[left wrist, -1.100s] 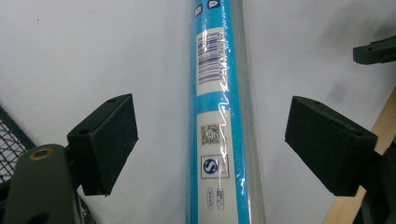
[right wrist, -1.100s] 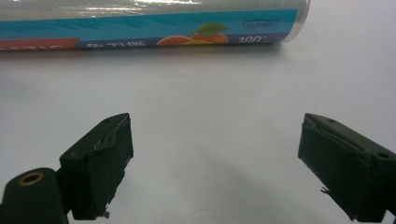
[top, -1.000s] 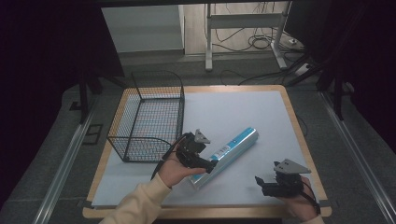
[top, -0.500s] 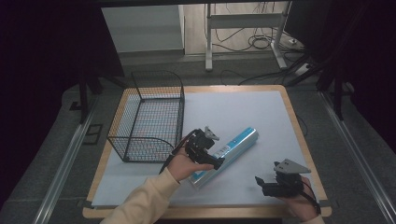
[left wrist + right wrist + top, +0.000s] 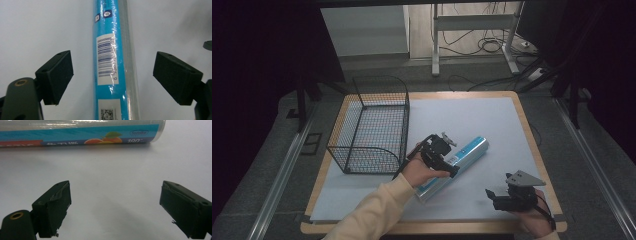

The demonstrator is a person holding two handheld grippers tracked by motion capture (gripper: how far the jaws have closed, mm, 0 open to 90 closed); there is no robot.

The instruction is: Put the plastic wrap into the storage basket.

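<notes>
A long blue roll of cling film [image 5: 464,157] lies slantwise on the white table sheet [image 5: 472,120]. My left gripper [image 5: 447,162] hovers over the roll's middle, open. In the left gripper view the roll [image 5: 113,57], with its barcode label, runs straight up between the two wide-apart jaws of the left gripper [image 5: 113,80], touching neither. My right gripper [image 5: 494,197] rests open near the table's front right, apart from the roll. In the right gripper view the roll [image 5: 80,131] lies across the top, well beyond the right gripper [image 5: 115,207].
A black wire basket [image 5: 372,132] stands at the left of the table, just left of my left hand. The wooden table edge [image 5: 532,140] frames the white sheet. Desk legs and cables [image 5: 487,45] lie on the floor beyond.
My left gripper has moved right and slightly forward, from beside the roll's near end to over its middle. The right gripper has stayed put.
</notes>
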